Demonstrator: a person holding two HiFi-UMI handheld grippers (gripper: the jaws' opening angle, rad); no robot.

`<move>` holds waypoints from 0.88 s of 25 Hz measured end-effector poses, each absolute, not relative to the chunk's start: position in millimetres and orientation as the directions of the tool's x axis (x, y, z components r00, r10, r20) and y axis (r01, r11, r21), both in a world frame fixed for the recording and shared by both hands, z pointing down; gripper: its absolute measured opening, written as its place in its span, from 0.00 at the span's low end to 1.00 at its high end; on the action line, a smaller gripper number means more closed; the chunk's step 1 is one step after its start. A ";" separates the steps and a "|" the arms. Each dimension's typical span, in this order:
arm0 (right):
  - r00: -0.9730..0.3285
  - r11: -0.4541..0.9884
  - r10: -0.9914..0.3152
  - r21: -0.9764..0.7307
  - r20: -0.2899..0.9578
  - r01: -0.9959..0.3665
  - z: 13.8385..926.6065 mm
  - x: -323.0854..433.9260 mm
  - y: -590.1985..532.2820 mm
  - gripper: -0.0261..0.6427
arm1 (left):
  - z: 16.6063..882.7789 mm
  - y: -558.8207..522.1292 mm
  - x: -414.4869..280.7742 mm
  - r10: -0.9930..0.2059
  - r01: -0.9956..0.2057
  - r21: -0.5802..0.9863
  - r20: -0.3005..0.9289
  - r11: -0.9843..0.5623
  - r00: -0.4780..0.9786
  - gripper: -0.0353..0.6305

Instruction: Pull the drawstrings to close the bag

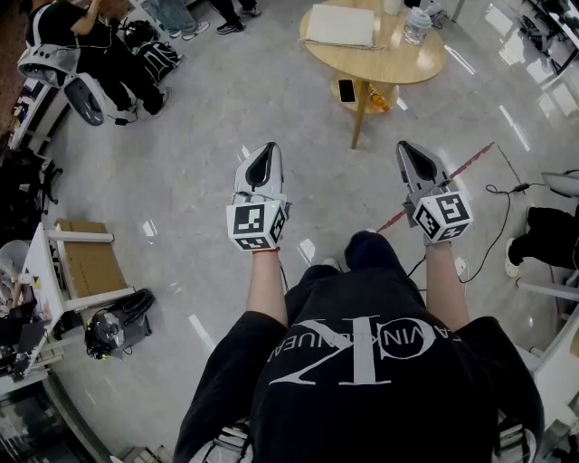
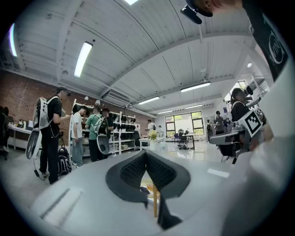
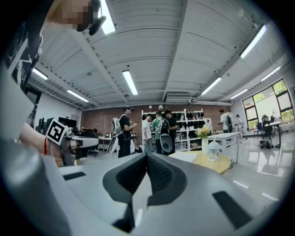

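Both grippers are held out in the air above the grey floor, pointing at a round wooden table [image 1: 412, 61]. My left gripper [image 1: 263, 159] is shut with nothing between its jaws. My right gripper [image 1: 412, 154] is shut and empty too. In the left gripper view the closed jaws [image 2: 146, 155] point into the room, as they do in the right gripper view [image 3: 147, 156]. A flat white thing [image 1: 342, 24] lies on the table; I cannot tell whether it is the bag. No drawstrings show.
A clear bottle [image 1: 416, 24] stands on the table and a phone [image 1: 346, 90] lies on its lower shelf. People with gear [image 1: 99, 54] are at the far left. A cardboard box [image 1: 90, 262] sits left, a black cable [image 1: 493, 226] runs right.
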State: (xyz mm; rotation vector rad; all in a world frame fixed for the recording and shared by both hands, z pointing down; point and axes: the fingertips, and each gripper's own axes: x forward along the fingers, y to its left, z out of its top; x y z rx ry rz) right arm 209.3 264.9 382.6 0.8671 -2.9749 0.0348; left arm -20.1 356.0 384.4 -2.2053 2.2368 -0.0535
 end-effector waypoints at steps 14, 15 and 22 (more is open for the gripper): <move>-0.845 0.846 -0.531 -0.017 0.061 -0.532 392.8 194.1 258.8 0.06 | 392.2 363.0 -40.3 -0.999 -1.000 -0.006 0.034 0.020 -0.020 0.07; -0.848 0.849 -0.525 -0.021 0.065 -0.528 394.0 191.6 259.5 0.06 | 392.4 364.7 -42.2 -0.999 -1.000 -0.002 0.031 0.020 -0.020 0.07; -0.851 0.850 -0.523 -0.050 0.036 -0.524 387.1 181.3 244.9 0.07 | 389.7 353.5 -56.1 -1.000 -0.999 0.046 0.005 0.013 -0.013 0.07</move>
